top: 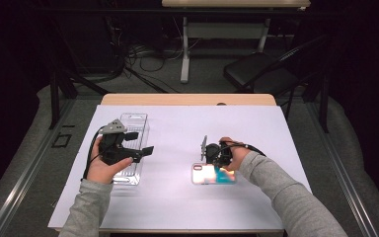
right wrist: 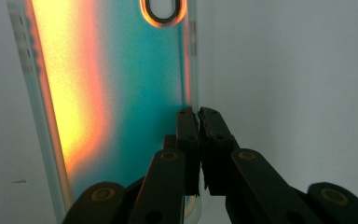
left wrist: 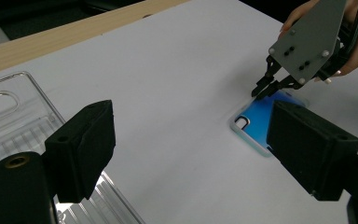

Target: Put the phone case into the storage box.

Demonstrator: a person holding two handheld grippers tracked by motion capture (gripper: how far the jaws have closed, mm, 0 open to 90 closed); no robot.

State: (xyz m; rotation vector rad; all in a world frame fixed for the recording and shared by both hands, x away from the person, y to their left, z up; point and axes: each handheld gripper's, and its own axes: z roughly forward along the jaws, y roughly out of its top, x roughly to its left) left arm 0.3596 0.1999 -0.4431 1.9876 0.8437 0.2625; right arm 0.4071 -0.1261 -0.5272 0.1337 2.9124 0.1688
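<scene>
A person at the desk (top: 177, 207) works 2 tools over a white sheet. The right hand-held gripper (right wrist: 197, 112) has its jaws pinched together on the long side rim of an iridescent phone case (right wrist: 121, 84), which lies flat on the sheet near the front edge, camera cutout pointing away from the jaws. Seen from above, the case (top: 212, 175) sits right under that hand, glowing teal & orange. Whether the rim is truly caught betw. the tips or they've merely met on top of it is hard to say; the right gripper view suggests the thin wall is nipped.

The left hand-held gripper (top: 140, 145) hangs over a clear plastic tray (top: 137, 121) at the left of the sheet, well apart from the case, jaws spread wide w/ nothing betw. them. The left gripper view shows the same tray (left wrist: 14, 121) under 1 jaw & the case (left wrist: 256, 119) far off.

Risk from here: the hold is on a slim, slick, flexible edge. Lift too fast & the case could slip out, or bend & flop back onto the sheet. A drag instead of a lift may skid it toward the front edge. The idle left tool offers no support if it tips.
</scene>
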